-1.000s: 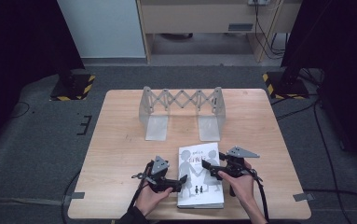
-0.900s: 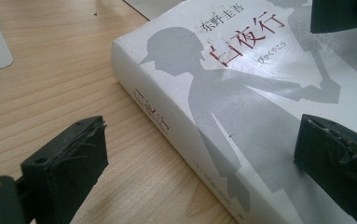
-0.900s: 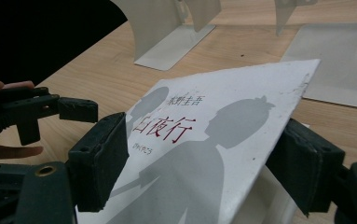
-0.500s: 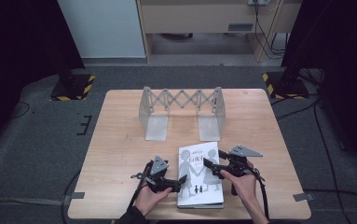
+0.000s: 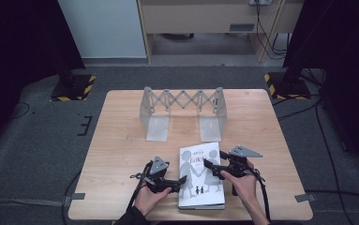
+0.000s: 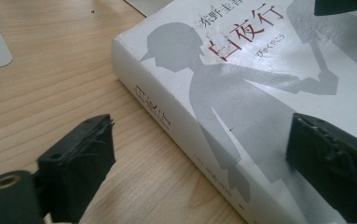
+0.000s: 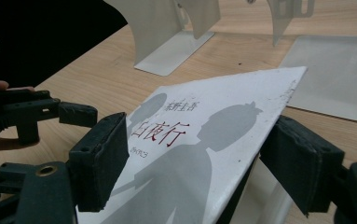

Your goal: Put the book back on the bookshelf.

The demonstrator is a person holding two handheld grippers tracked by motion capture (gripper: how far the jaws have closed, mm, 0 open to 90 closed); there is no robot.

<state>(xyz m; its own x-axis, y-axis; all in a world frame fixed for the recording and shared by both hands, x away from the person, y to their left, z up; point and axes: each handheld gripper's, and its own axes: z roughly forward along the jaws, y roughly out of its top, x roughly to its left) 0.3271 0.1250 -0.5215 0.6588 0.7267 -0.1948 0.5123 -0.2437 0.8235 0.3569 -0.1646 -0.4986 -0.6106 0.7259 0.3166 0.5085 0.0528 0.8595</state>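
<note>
Left gripper (image 5: 179,183) wide open astride book (image 5: 200,176) spine; right gripper (image 5: 213,159) wide open across lifted cover

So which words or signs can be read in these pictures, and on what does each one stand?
"白夜行": red, on the book's front cover.
"東野圭吾": small black print above it on the cover.
"びゃくやこう": small print beside the title.
Spine lettering: embossed and pale, seems to repeat the title; the small print lower down is too blurred to read.
Bookend rack: no text.
</note>
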